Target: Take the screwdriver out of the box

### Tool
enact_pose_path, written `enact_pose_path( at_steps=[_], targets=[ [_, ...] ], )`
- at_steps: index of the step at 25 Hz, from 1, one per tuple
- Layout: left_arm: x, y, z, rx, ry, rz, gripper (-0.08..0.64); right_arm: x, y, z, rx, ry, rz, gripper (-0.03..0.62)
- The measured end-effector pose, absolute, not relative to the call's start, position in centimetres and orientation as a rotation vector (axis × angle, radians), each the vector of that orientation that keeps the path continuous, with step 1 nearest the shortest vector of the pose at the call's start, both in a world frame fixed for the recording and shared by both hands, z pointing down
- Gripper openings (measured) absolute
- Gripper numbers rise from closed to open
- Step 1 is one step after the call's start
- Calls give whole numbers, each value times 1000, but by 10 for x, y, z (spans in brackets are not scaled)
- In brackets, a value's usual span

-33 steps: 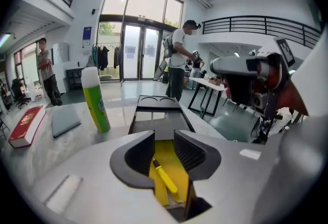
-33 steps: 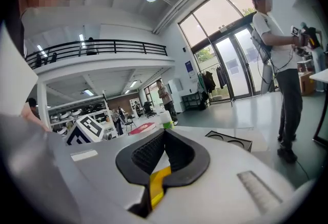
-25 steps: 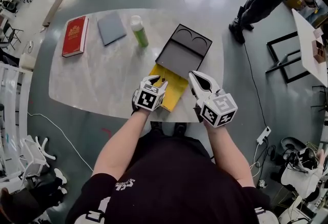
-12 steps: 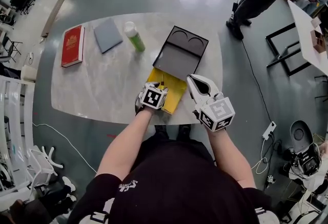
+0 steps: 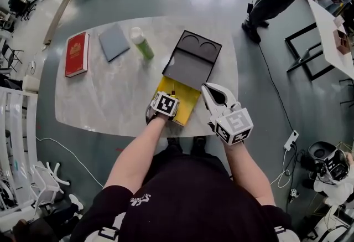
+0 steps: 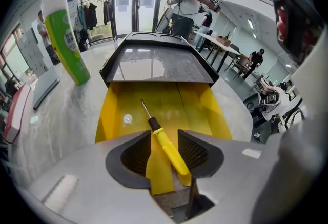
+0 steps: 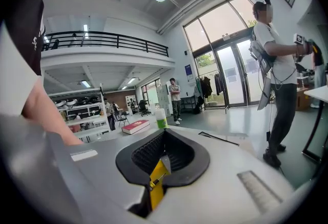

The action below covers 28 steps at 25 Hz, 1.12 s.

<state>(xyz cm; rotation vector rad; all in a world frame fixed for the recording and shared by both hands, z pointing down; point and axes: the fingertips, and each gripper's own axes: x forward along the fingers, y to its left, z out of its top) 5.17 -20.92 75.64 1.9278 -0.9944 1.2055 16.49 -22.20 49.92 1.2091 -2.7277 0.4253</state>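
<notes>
While the left gripper's [image 6: 164, 136] just-opened jaws straddle the screwdriver [image 6: 169, 150] in the yellow box [image 6: 110, 115], they seemingly don't touch it. The right gripper's [image 7: 164, 133] jaws are pressed together.

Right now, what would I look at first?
The bright yellow box, open at the near edge of the table, with a yellow-handled screwdriver lying inside. The left gripper hangs right over it, its jaws just opened, the handle between them, not gripped. A green bottle stands beyond on the left.

table [image 5: 110, 97]: marble top | on it: red book [image 5: 76, 53], grey pad [image 5: 114, 41], green bottle [image 5: 141, 42], open yellow box [image 5: 188, 103]
</notes>
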Motion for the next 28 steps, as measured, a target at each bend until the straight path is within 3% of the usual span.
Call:
enact_pose_path(
  at_steps=[8,17,18,28],
  targets=[
    [54,-206,769,1884,-960,1285,164,180,-221,500,1242,-2705,422,15],
    [52,-209,768,1884,-979,1305,112,185,-217,501,1231,-2700,437,15],
    [51,-210,768,1888,-990,1303,77,184,-216,501,1226,-2701,438,15],
    [47,-223,741,1973,-1135,1178,75,183,-213,491,1191,-2724,408,15]
  ],
)
